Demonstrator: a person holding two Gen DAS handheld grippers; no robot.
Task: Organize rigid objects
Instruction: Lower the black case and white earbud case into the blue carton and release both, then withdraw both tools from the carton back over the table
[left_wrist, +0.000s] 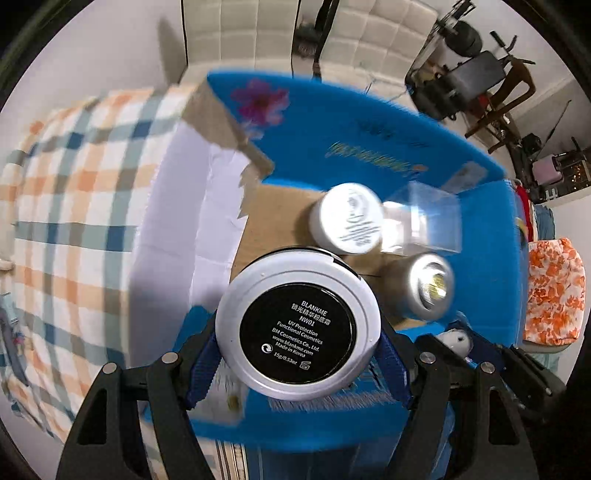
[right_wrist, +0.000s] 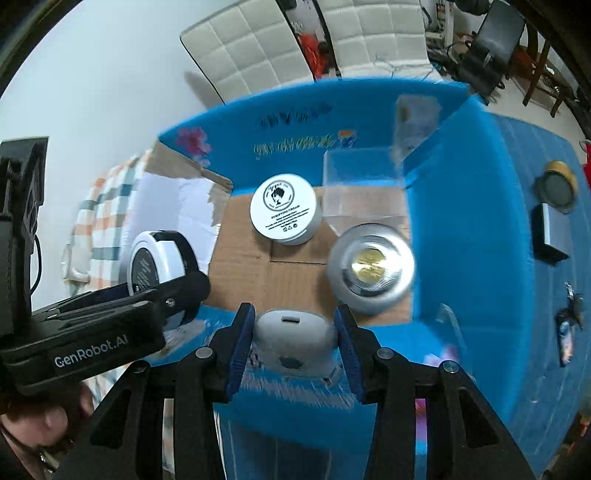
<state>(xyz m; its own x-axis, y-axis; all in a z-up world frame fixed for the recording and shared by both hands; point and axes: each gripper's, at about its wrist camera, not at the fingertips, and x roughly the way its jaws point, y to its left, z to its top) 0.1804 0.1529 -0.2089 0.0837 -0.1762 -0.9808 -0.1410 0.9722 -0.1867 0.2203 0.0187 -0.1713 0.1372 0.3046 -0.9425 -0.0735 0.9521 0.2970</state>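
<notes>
Jaws grip "BLANKME" compact (left_wrist: 297, 328) at left, white case (right_wrist: 294, 341) at right.

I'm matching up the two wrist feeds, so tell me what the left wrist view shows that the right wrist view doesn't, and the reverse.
Only the left wrist view shows the black printed label on the white compact face-on, clamped in the left gripper.

Only the right wrist view shows the dark items lying outside the blue box, and a hand holding the left gripper's body.

Both show the blue box, the white cream jar, the silver jar, the clear case, and the grey-white pod clamped in the right gripper.
</notes>
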